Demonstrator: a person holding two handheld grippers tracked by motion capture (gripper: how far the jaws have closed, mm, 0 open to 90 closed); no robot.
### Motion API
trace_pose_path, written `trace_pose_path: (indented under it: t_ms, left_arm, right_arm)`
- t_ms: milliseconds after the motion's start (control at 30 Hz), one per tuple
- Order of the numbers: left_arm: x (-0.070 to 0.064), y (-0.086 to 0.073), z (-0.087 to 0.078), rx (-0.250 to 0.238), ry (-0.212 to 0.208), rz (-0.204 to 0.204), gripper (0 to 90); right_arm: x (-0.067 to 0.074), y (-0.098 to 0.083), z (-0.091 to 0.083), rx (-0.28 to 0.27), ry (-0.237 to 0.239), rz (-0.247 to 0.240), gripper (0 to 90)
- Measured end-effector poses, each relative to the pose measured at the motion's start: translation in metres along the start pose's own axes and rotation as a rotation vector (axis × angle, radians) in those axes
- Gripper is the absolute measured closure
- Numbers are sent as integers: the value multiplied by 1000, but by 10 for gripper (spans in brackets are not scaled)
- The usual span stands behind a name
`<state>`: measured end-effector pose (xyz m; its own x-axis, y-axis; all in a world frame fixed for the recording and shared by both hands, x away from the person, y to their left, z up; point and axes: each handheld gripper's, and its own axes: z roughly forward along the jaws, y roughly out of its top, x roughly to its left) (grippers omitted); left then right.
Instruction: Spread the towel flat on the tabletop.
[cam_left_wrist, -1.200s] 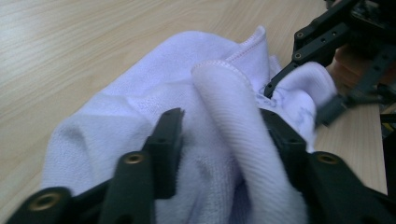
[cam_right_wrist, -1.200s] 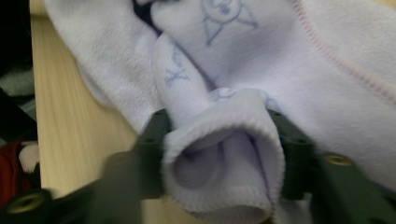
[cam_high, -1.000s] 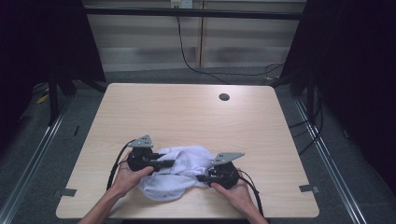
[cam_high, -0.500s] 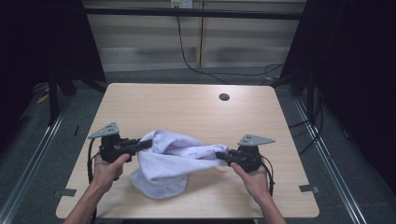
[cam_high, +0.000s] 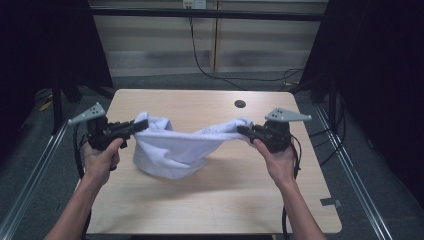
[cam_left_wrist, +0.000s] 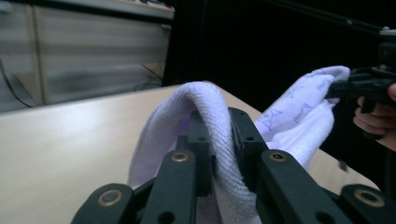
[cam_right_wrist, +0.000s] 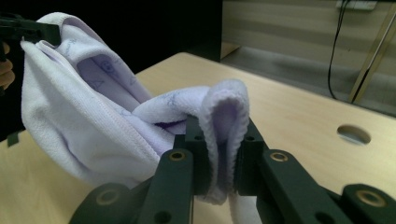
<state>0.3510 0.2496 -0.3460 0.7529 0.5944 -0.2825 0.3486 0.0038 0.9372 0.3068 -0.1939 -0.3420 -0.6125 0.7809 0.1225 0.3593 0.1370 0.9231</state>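
Observation:
A pale lilac-white towel (cam_high: 175, 150) hangs stretched between both grippers above the wooden table (cam_high: 210, 200), its middle sagging to the tabletop. My left gripper (cam_high: 141, 123) is shut on the towel's left edge; in the left gripper view a thick fold of towel (cam_left_wrist: 205, 98) is pinched by the left gripper (cam_left_wrist: 219, 126). My right gripper (cam_high: 242, 131) is shut on the right edge; the right gripper (cam_right_wrist: 223, 135) clamps a rolled hem of the towel (cam_right_wrist: 70, 107). Both pairs of jaws have just been closing on the cloth.
A small round hole (cam_high: 240, 104) sits in the table near its far edge, right of centre. Cables trail from both grippers over the table's sides. Dark curtains and metal rails flank the table; a pale wall with a hanging cable stands behind.
Both hands have risen and moved apart, lifting the bunched towel off the table and stretching it out between the grippers.

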Motion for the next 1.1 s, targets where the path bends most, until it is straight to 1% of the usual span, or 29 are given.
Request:
trace_pose_path:
  t_ms: [67, 100, 133, 200, 267, 300, 333, 367, 400, 433, 467, 533, 567, 600, 633, 667, 700, 733, 800, 833, 867, 900, 933, 967, 1033, 1067, 1100]
  left_arm:
    - [2, 12, 1, -16, 15, 6, 809]
    - [3, 23, 1, -36, 36, 18, 809]
    - [3, 30, 1, -49, 42, 27, 809]
    - [3, 41, 1, -66, 64, 41, 809]
    - [2, 50, 2, -95, 62, 52, 810]
    - [1, 53, 3, -97, 70, 65, 810]
    - [-2, 57, 3, -104, 81, 80, 810]
    - [-4, 59, 3, -108, 79, 87, 810]
    - [-9, 57, 3, -104, 83, 112, 810]
    - [-11, 53, 3, -103, 82, 113, 809]
    - [-11, 46, 2, -88, 76, 123, 809]
    - [-12, 27, 2, -59, 63, 114, 809]
    - [-13, 16, 2, -47, 54, 99, 809]
    - [-14, 3, 2, -31, 49, 103, 809]
    - [-15, -11, 1, -15, 34, 88, 809]
    - [-17, -24, 0, 7, 30, 92, 808]
    - [-17, -36, -2, 27, 36, 90, 808]
    - [-17, -47, -3, 46, 14, 61, 807]
    - [-19, -64, -6, 73, 10, 46, 804]
    - [-20, -73, -8, 84, 2, 30, 803]
    - [-21, -81, -10, 91, -10, 19, 802]
    - [-23, -89, -13, 108, -12, 13, 802]
    - [-26, -98, -15, 126, -12, 17, 800]
    - [-28, -106, -17, 150, -20, 11, 798]
    - [-31, -121, -19, 196, -8, 22, 791]
    - [-31, -127, -20, 225, -7, 19, 786]
    - [-30, -134, -22, 241, -4, 17, 781]
  right_arm:
    - [-1, 12, 2, -14, -13, -8, 798]
    - [-2, 18, 3, -23, -22, -16, 798]
    - [-5, 30, 3, -41, -25, -15, 799]
    - [-10, 47, 2, -73, -27, -12, 800]
    - [-14, 61, 1, -86, -39, -13, 801]
    - [-18, 74, -1, -111, -52, -19, 802]
    - [-19, 80, -4, -130, -59, -23, 803]
    - [-19, 80, -4, -130, -59, -23, 803]
    - [-18, 84, -7, -148, -67, -29, 803]
    - [-16, 84, -11, -161, -74, -36, 804]
    - [-14, 80, -13, -160, -68, -39, 803]
    - [-11, 62, -15, -116, -64, -56, 804]
    - [-10, 50, -14, -86, -58, -58, 804]
    - [-9, 37, -14, -63, -53, -55, 804]
    - [-7, 23, -14, -41, -43, -53, 804]
    - [-5, 9, -15, -22, -37, -51, 804]
    - [-3, -6, -16, -11, -23, -45, 804]
    - [0, -20, -17, 9, -7, -37, 804]
    - [6, -46, -17, 52, 9, -29, 803]
    - [9, -58, -17, 73, 19, -28, 802]
    - [13, -69, -17, 92, 25, -19, 801]
    - [16, -80, -18, 107, 35, -12, 800]
    - [19, -91, -19, 120, 45, -8, 797]
    - [21, -100, -21, 137, 52, 1, 793]
    - [26, -118, -25, 166, 61, 4, 784]
    - [27, -125, -27, 184, 62, 9, 776]
    - [27, -132, -29, 204, 61, 7, 766]
